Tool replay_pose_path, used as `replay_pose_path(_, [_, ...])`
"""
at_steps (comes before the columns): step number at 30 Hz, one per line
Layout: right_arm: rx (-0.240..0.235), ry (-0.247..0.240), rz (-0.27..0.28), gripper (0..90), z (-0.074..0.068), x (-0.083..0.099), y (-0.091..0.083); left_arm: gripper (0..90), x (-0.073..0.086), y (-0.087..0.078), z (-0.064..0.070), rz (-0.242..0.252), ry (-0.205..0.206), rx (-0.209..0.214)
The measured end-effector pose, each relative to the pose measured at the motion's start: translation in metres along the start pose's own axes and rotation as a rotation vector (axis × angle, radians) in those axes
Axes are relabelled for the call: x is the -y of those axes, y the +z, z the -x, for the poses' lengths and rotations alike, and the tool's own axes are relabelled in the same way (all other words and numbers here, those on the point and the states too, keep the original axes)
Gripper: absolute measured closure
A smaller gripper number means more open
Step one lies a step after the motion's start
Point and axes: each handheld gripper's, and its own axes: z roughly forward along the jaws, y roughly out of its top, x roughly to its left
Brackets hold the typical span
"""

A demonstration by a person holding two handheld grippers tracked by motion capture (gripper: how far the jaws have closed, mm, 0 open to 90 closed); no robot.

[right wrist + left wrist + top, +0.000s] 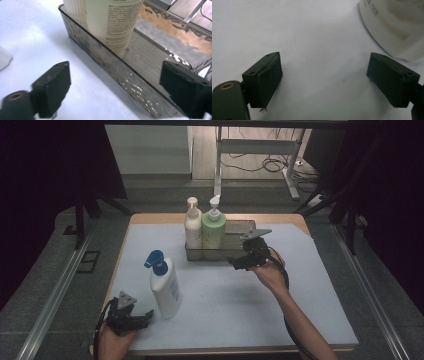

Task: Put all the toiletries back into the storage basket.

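A white pump bottle with a blue pump [164, 285] stands upright on the white mat at the front left; its base [395, 27] fills the upper right of the left gripper view. My left gripper [141, 318] rests low beside it, open and empty [324, 80]. A metal tray [243, 231] at the back holds a cream bottle [193, 224] and a green bottle [213, 227]. My right gripper [236, 261] hovers open at the tray's front right, its jaws either side of the front wall [115, 85], with the green bottle's body [117, 22] just ahead.
The white mat [225, 295] covers most of the wooden table. The tray's right half [150, 60] is bare metal. A desk frame and cables [270, 162] stand on the floor beyond the table.
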Motion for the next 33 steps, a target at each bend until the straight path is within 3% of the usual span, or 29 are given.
replay_pose_path(2, [0.003, -0.014, -0.002, 0.0, -0.002, 0.002, -0.005, 12.8, 0.000, 0.000, 0.000, 0.000, 0.000, 0.000])
replay_pose_path(11, [0.007, -0.055, 0.001, 0.0, -0.008, 0.018, -0.030, 12.8, 0.000, 0.000, 0.000, 0.000, 0.000, 0.000])
replay_pose_path(17, [0.006, -0.031, -0.021, 0.0, -0.007, 0.035, -0.044, 12.8, 0.000, 0.000, 0.000, 0.000, 0.000, 0.000])
replay_pose_path(22, [-0.008, -0.048, -0.030, 0.0, -0.009, 0.049, -0.054, 12.8, 0.000, 0.000, 0.000, 0.000, -0.001, 0.000])
replay_pose_path(33, [0.013, -0.038, -0.010, 0.0, -0.017, 0.077, -0.076, 12.8, 0.000, 0.000, 0.000, -0.001, 0.000, 0.000])
